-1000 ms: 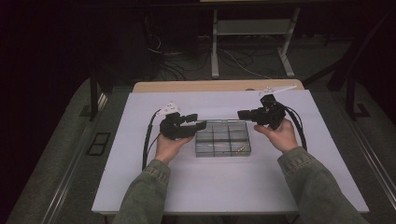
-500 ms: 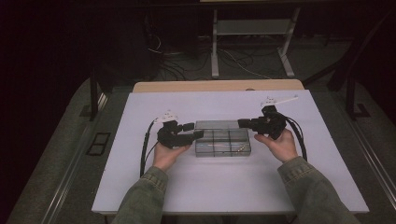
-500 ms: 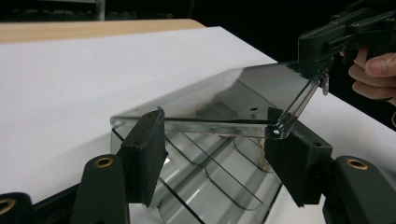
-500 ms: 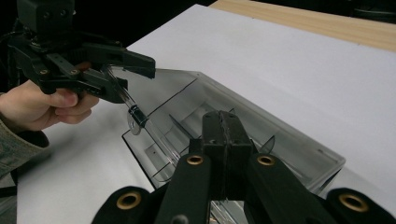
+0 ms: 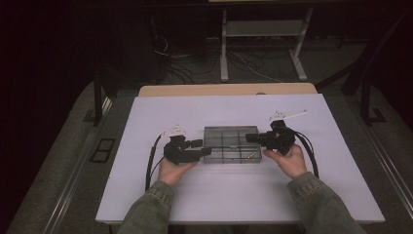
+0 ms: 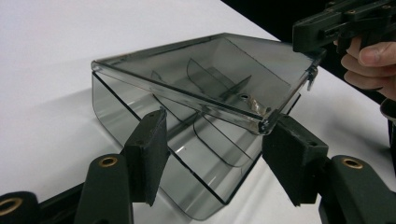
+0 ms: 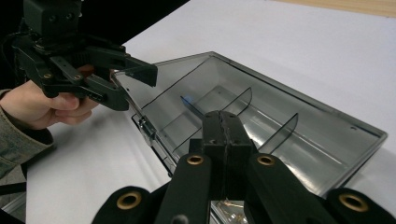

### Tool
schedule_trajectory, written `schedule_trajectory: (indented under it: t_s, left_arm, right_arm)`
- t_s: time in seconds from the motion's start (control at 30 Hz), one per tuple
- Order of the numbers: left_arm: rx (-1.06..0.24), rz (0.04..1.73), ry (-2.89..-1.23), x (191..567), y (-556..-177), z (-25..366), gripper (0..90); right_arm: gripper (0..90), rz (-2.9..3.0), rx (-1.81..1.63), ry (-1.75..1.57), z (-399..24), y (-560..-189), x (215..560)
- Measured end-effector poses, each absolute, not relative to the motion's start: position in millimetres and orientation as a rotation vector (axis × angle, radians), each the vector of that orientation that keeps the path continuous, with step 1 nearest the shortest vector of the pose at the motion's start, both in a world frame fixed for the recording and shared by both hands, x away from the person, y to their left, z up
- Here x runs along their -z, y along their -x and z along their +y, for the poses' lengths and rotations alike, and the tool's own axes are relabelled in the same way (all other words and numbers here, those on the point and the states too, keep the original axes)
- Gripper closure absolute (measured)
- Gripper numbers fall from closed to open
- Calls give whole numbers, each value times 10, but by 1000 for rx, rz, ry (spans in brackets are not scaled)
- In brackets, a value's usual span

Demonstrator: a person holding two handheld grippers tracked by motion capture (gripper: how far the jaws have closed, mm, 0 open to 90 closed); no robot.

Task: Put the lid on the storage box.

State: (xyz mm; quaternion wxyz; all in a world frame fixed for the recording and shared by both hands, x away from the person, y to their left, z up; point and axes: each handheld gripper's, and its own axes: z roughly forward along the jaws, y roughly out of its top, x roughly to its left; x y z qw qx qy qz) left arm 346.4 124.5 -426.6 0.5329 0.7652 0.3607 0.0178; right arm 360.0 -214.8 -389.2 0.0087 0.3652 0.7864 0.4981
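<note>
— Smoky clear plastic, that is what the box [image 5: 230,144] is made of; it is sitting in the middle of the white table [image 5: 146,195], lid down, with dividers splitting it into compartments.

— And where are the tools sitting against it?

— One at each short end. The left tool [image 5: 204,147] is reaching in at the box's left end. In the left gripper view [image 6: 212,154] its two pads are standing apart, one on either side of the near corner of the box [image 6: 196,98], and they have just been closing a little. The right-hand pad looks to be at the lid's edge, the other is showing a gap, so the box is between them rather than pinched.

— The right tool?

— The right tool [image 5: 249,138] is pointing at the box's right end. In the right gripper view [image 7: 223,140] its jaws are pressed flat together with nothing between them, lying over the near rim of the box [image 7: 280,107].

— Anything lying around or blocking the way?

— Some small brass-coloured bits [image 5: 250,156] are lying in the front right compartment; too small to name. Black cables [image 5: 151,163] are trailing from the tools across the table. Beyond the far edge, a pale stand [image 5: 263,29] and loose wires are lying on the dark floor. Nothing is standing between either tool and the box.
</note>
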Motion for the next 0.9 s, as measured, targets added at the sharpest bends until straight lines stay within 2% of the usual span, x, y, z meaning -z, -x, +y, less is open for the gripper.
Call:
schedule_trajectory:
  t_s: [0.27, 0.47, 0.7, 0.9]
  left_arm:
    - [-38, 847, -1876, 4305, -3412, 1227, 399]
    - [-25, 852, -1859, 4280, -3380, 1256, 377]
    - [-27, 852, -1839, 4217, -3317, 1298, 285]
    - [-20, 870, -1842, 4186, -3277, 1319, 127]
  right_arm:
    - [890, 2459, -1546, -1164, -2147, -3566, 3984]
    - [799, 2434, -1527, -1171, -2184, -3518, 3994]
    - [535, 2380, -1498, -1216, -2234, -3452, 3933]
    - [196, 2396, -1458, -1210, -2303, -3362, 3926]
